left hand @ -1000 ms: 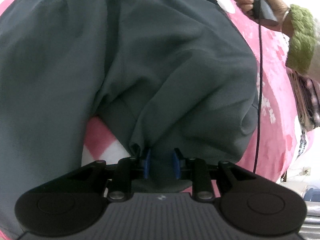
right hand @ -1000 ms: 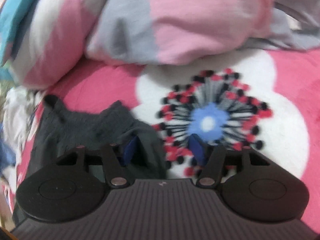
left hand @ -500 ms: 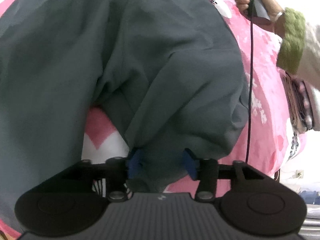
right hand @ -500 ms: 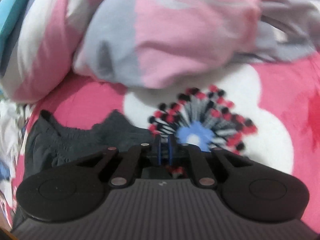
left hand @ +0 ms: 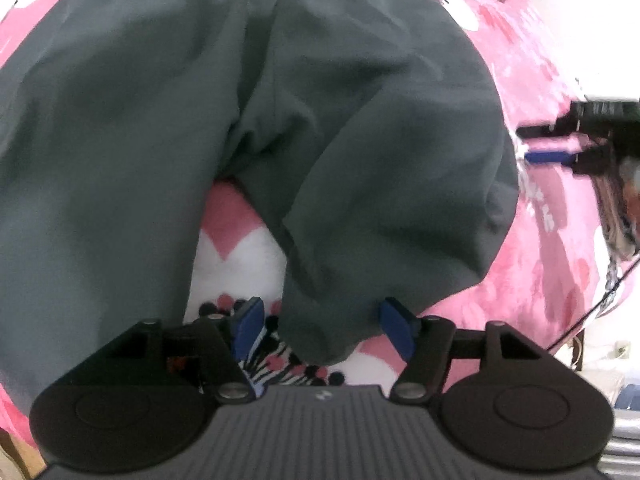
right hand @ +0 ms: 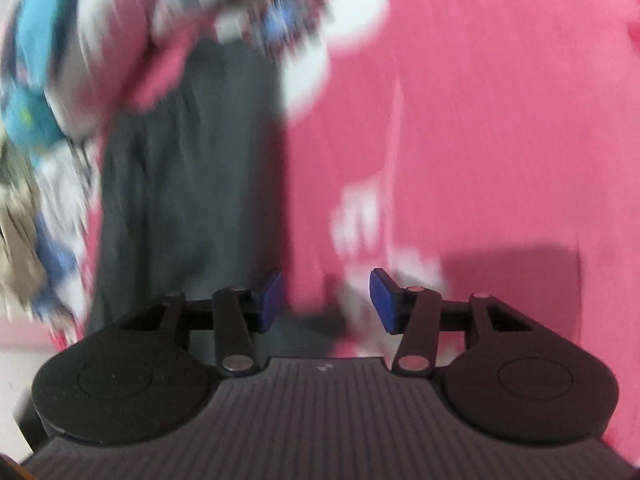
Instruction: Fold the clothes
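Dark grey trousers lie spread on the pink flowered blanket, waistband at the far side and both legs running toward me. My left gripper is open, its blue pads either side of the right leg's hem, which lies loose between them. The right wrist view is heavily blurred: the right gripper is open and empty above the blanket, with the grey trousers to its left. The right gripper also shows at the right edge of the left wrist view, beside the trousers.
A bundled pink, grey and blue quilt sits at the far end of the bed. Other crumpled clothes lie at the left. The bed's right edge drops off toward a pale floor.
My left gripper opened and let go of the trouser hem. The right gripper shut briefly, then opened, and swung quickly away from the waistband toward the near side of the bed.
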{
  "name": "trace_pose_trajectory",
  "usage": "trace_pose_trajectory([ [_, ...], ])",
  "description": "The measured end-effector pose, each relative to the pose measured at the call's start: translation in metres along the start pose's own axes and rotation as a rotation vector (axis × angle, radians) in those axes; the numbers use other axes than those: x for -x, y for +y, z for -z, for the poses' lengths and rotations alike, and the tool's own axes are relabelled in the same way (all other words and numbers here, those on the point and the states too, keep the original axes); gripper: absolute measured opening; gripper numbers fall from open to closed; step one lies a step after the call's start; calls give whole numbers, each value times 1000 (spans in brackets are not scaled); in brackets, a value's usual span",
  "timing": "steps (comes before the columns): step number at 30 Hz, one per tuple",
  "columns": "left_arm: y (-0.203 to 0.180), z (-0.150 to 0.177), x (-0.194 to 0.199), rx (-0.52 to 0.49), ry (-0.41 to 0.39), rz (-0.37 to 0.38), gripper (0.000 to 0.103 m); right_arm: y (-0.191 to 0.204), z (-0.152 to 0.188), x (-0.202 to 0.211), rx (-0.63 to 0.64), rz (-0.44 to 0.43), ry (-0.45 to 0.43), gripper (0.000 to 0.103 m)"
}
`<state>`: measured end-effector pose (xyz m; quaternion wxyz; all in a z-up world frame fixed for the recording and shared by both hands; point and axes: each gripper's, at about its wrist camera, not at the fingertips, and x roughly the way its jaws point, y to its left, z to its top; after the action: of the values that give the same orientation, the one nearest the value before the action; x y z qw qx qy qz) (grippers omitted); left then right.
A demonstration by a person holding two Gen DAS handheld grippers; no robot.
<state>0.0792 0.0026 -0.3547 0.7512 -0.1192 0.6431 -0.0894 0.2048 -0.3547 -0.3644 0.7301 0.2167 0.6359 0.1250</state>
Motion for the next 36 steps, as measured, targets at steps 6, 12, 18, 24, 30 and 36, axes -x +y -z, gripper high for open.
trace_pose_trajectory([
  [6, -15, 4, -17, -17, -22, -48, 66, -6, 23, -17, -122, -59, 12, 49],
  [12, -29, 8, -26, -14, -49, -111, 51, -3, 37, -24, -180, -113, 16, 25],
  [18, -38, 8, -15, 12, -39, -115, 5, 16, 48, -36, -157, -163, 41, 1],
  [24, -3, 5, 41, 325, -23, 269, 5, 29, 47, 26, -212, -216, -22, 0],
  [30, 40, 6, 34, 484, 8, 378, 4, 14, 64, 65, -290, -118, -19, 0],
  [36, 54, 9, 24, 514, 12, 317, 5, 11, 64, 45, -86, 26, -44, 4],
])
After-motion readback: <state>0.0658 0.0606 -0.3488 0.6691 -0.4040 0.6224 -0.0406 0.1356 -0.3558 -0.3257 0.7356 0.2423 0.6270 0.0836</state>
